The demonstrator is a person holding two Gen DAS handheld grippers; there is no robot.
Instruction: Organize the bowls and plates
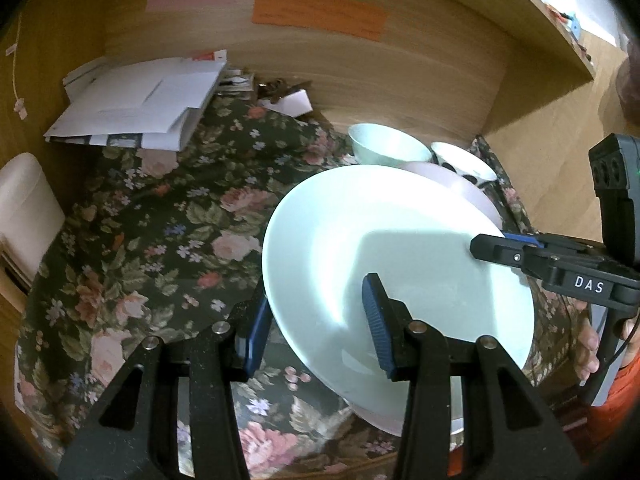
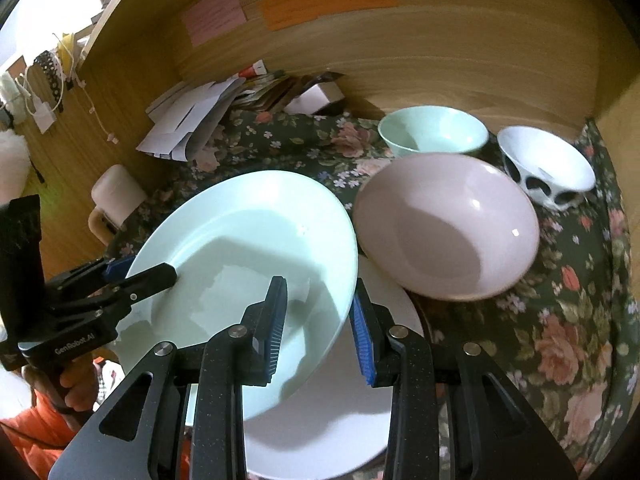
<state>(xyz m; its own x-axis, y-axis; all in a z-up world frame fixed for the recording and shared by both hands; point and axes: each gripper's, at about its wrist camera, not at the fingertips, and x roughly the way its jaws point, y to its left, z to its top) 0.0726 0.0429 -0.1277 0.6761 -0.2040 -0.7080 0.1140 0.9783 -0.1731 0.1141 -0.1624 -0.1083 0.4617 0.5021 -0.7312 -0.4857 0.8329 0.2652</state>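
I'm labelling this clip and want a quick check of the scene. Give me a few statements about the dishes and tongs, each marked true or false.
1. Both tongs straddle the rim of the mint plate, the left tongs on one side and the right tongs on the other. True.
2. The mint plate lies flat on the floral cloth. False: it is tilted, over a white plate.
3. The pink bowl sits in front of the mint bowl. True.
4. The spotted bowl is stacked inside the pink bowl. False: it stands on its own beside it.
5. Papers lie at the back of the cloth. True.
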